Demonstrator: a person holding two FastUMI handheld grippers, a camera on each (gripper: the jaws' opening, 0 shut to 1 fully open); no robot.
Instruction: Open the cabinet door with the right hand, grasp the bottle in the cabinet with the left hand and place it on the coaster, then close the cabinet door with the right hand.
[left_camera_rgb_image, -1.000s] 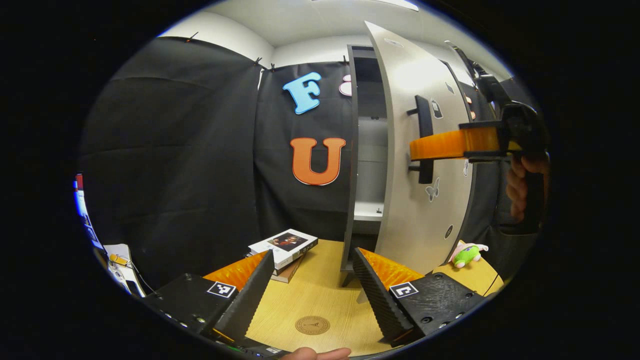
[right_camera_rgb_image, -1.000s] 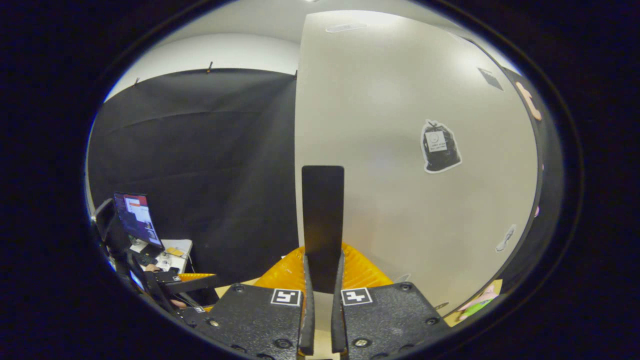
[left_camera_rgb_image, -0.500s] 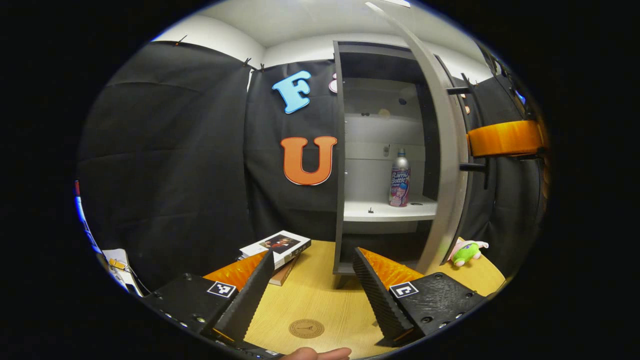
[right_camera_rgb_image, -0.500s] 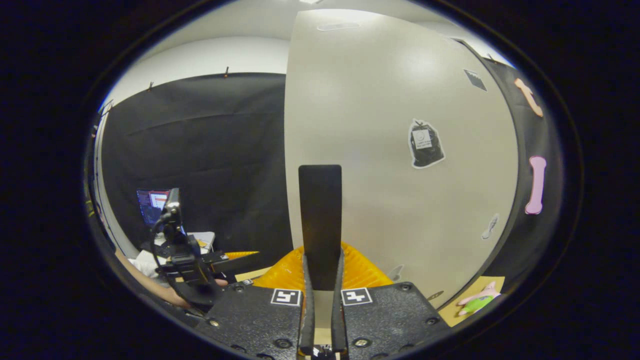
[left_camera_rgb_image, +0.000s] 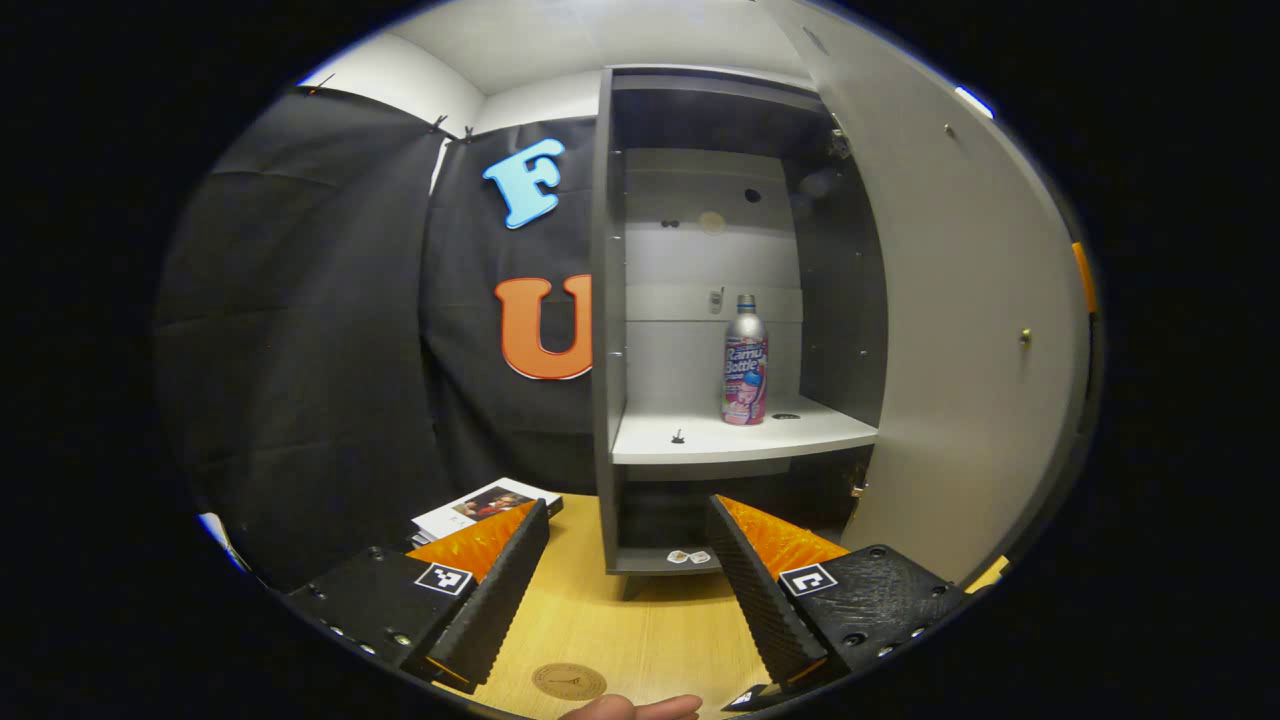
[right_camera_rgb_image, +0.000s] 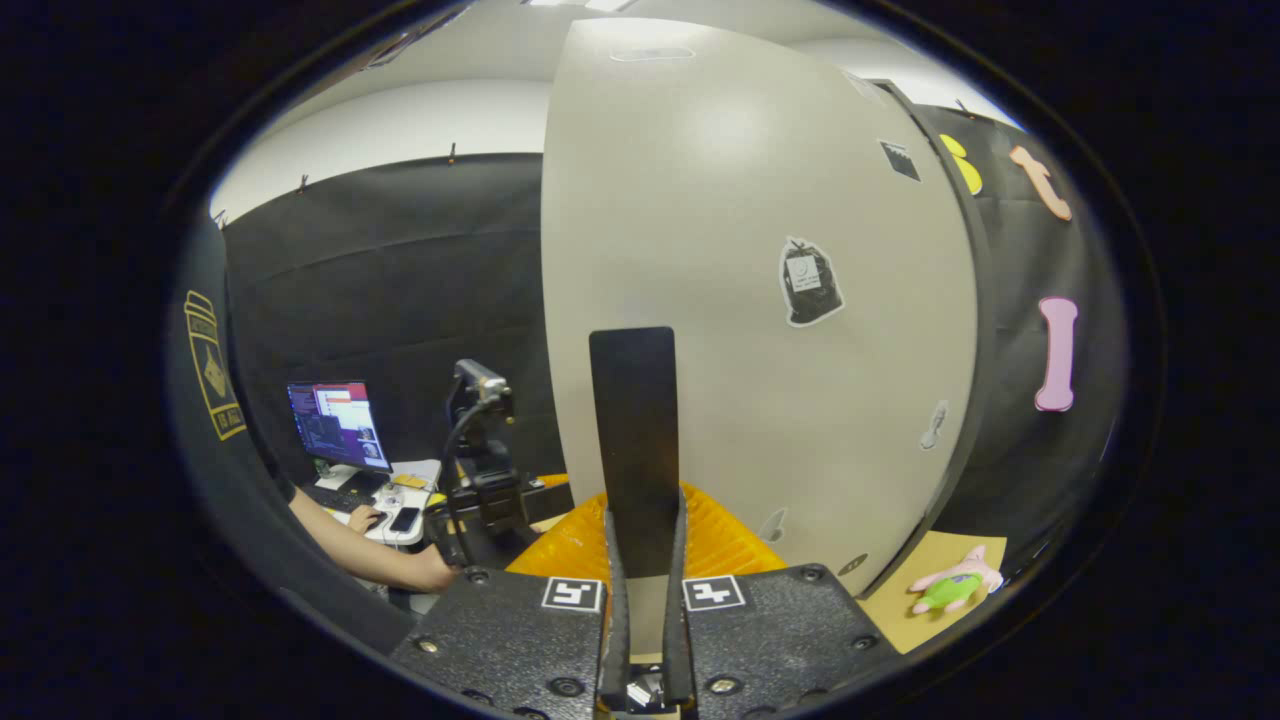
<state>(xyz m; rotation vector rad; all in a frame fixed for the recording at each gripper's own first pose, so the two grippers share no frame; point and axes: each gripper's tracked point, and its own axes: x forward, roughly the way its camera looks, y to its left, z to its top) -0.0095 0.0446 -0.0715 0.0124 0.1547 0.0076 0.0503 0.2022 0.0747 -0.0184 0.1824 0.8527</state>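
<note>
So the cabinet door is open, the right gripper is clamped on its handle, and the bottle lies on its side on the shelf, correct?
Not quite: the bottle stands upright on the shelf, as the left gripper view shows. The cabinet door is open, and the right gripper is clamped on the handle.

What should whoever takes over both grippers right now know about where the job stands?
Right gripper: shut on the door handle, holding the cabinet door swung wide open.
Left gripper: open, empty, low over the table, facing the cabinet.
Bottle: upright on the cabinet shelf, toward the back right, untouched.
Coaster: on the table near the left gripper's fingers.
Done: door opened.
Left: grasp the bottle with the left gripper, set it on the coaster, close the door with the right.
</note>
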